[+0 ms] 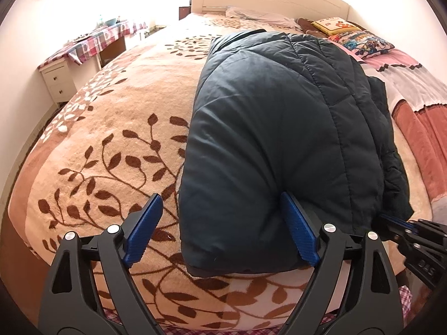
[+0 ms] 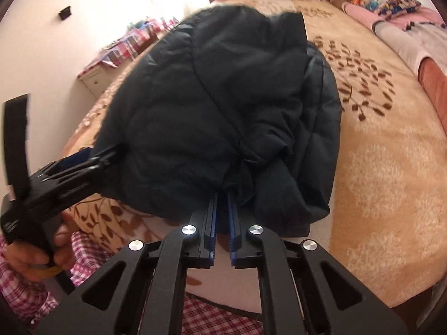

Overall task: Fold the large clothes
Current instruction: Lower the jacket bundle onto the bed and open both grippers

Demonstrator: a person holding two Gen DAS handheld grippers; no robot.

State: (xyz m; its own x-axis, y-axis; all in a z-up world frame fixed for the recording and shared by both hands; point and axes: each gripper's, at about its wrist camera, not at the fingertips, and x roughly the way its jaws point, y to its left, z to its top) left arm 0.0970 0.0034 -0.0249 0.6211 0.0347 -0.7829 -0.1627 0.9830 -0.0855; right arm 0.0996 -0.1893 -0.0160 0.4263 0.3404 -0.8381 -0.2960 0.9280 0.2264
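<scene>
Quilted dark puffer jacket (image 1: 279, 139), folded, on fleecy blanket (image 1: 111, 145).

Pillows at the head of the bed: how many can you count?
2: a yellow pillow by the headboard and a cartoon-print pillow just in front of it. Others may be hidden.

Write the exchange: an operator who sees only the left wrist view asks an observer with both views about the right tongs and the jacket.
Operator: I see only the tips of the right tongs at my edge. Are they gripping?
Observer: Yes. Their jaws are shut on a fold at the near edge of the jacket.
Operator: What holds my left tongs?
Observer: A hand grips their handle, low on the left of the right wrist view.
</scene>
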